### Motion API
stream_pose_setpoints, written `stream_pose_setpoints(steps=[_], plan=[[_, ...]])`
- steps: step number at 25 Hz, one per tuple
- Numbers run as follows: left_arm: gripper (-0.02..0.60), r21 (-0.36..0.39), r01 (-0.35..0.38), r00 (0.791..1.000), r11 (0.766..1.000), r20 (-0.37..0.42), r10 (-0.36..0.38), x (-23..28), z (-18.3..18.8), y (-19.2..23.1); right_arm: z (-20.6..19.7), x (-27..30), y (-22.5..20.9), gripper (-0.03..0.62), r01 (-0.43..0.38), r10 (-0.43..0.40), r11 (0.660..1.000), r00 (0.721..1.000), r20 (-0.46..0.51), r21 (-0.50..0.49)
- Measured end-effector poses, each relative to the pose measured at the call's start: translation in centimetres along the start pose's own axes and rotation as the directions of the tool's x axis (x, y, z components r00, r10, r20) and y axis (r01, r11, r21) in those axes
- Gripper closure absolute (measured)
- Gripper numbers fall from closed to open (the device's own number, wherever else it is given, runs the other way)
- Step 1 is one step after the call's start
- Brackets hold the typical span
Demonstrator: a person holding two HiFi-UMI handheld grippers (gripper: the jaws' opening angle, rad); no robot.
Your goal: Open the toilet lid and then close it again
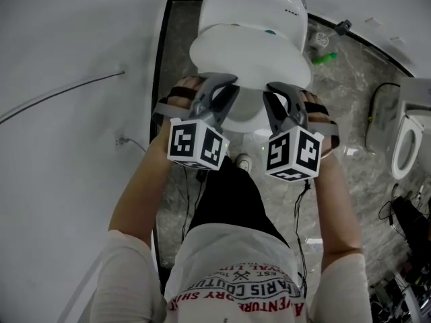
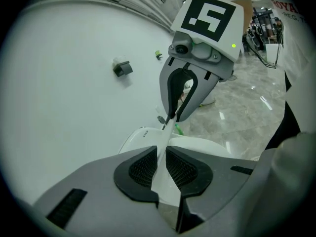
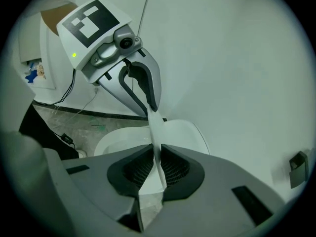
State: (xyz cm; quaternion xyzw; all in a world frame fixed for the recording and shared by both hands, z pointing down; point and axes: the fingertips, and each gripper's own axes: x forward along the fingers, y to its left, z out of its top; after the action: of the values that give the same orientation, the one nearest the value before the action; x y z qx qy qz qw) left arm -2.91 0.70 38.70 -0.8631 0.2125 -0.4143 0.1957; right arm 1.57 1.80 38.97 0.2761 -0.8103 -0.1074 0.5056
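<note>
The white toilet [image 1: 252, 5] stands against the wall at the top of the head view. Its lid [image 1: 249, 56] is tilted up off the seat, and the bowl rim [image 1: 241, 118] shows below it between my hands. My left gripper [image 1: 227, 87] is shut on the lid's front edge on the left. My right gripper [image 1: 273, 90] is shut on the same edge on the right. In the left gripper view the thin lid edge [image 2: 166, 132] runs between the left gripper [image 2: 162, 158] pads to the right gripper [image 2: 173, 116]. The right gripper view shows the lid edge [image 3: 155, 127] clamped in the right gripper [image 3: 157, 164], with the left gripper [image 3: 152, 107] beyond.
A white wall [image 1: 67, 113] with a thin cable closes the left side. A second toilet [image 1: 404, 140] stands at the right on the marble floor [image 1: 350, 79]. A green object [image 1: 324, 58] lies beside the toilet base. Cables trail on the floor near my legs.
</note>
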Motion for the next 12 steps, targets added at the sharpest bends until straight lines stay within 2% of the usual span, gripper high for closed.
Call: stream_pose_setpoints(steps=[3,12], plan=[[0.518,-0.038,-0.003,1.000,0.999,-0.005,0.003,-0.2,-0.6,-1.6,-0.4,0.2,1.8,0.572,-0.024,0.024,1.000,1.000,0.003,-0.004],[0.505,-0.091,0.006,1.000,0.996,-0.020,-0.008,-0.5,-3.0,-6.5,-1.7,1.2,7.0,0.560,-0.073,0.073,0.997,0.997,0.023,-0.013]])
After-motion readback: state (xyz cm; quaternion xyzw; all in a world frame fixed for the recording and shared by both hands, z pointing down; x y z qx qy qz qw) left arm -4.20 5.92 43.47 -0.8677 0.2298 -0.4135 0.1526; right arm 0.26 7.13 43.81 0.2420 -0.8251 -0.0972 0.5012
